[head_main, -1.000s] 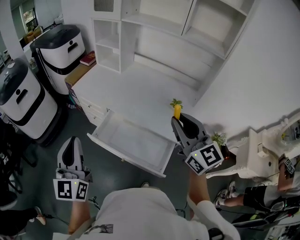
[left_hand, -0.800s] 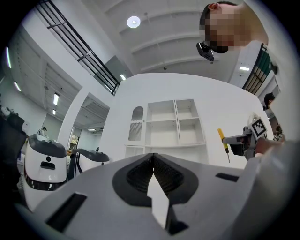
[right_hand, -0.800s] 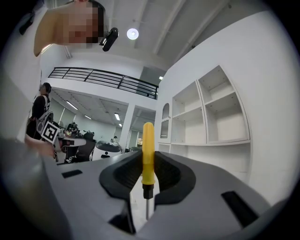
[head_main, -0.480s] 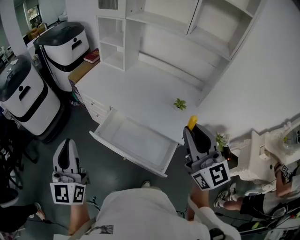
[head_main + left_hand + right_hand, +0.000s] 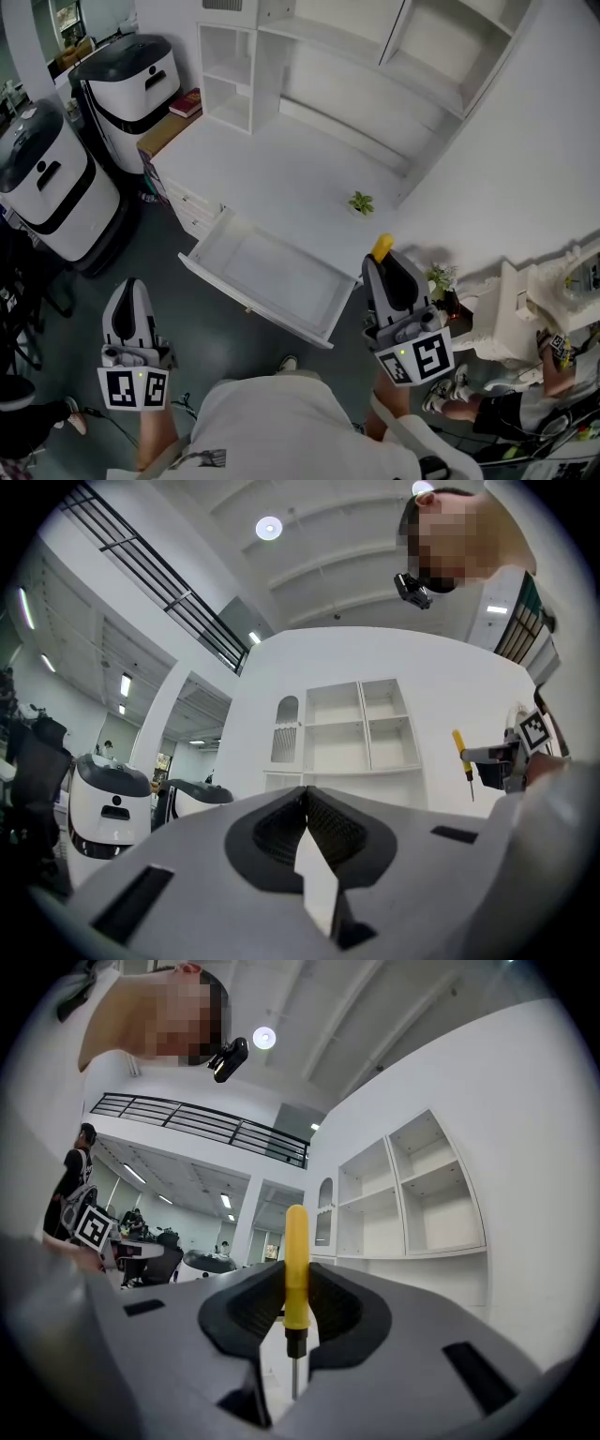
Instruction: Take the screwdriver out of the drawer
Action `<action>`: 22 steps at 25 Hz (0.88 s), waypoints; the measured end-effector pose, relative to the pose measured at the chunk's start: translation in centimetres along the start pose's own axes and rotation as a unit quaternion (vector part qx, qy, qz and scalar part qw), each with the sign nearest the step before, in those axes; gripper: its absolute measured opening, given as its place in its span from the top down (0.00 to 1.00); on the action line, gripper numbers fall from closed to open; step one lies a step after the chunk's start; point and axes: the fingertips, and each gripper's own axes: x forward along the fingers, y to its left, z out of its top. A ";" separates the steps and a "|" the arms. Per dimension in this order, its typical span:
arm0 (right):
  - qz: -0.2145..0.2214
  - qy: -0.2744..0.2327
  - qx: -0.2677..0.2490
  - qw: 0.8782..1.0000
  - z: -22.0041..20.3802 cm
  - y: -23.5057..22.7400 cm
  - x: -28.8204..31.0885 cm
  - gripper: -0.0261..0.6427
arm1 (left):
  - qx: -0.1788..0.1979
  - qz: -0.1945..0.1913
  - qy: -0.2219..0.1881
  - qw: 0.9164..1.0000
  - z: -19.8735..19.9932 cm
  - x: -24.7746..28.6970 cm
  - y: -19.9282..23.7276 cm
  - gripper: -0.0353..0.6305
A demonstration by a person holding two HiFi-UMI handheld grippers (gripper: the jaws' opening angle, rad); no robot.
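Right tool (image 5: 385, 268) clamps the screwdriver (image 5: 296, 1265) upright (yellow handle up, shaft down); left tool (image 5: 306, 806) closed.

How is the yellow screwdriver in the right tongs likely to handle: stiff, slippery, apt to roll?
Probably stiff: the screwdriver stands straight in the right tongs, thin shaft down. Its smooth, round yellow handle might pivot in that pinch, and would likely roll if set on the desk.

screwdriver (image 5: 296, 1260): yellow handle, black collar, silvery shaft | left gripper (image 5: 130, 289), right gripper (image 5: 382, 264): grey shells, black pads, black-and-white square markers | drawer (image 5: 272, 281), desk (image 5: 281, 178), shelves (image 5: 328, 56): plain white | plant (image 5: 360, 202): green | left bins (image 5: 56, 202): white, black lids | book (image 5: 187, 103): red | floor (image 5: 178, 309): dark grey
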 end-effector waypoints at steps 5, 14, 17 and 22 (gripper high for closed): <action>0.007 0.009 0.007 1.000 -0.6 1.2 0.2 0.83 | -0.007 0.005 0.008 1.000 -0.6 -1.0 0.4 0.92; 0.019 0.009 0.011 1.000 -0.9 3.0 0.5 0.83 | -0.014 0.002 0.017 1.000 -1.2 -2.7 0.5 0.92; 0.020 0.006 0.011 1.000 -0.7 3.3 0.4 0.83 | -0.014 0.002 0.015 1.000 -1.0 -3.0 0.6 0.92; 0.018 0.008 0.014 1.000 -0.6 3.7 0.1 0.83 | -0.016 -0.002 0.014 1.000 -0.9 -3.4 0.6 0.92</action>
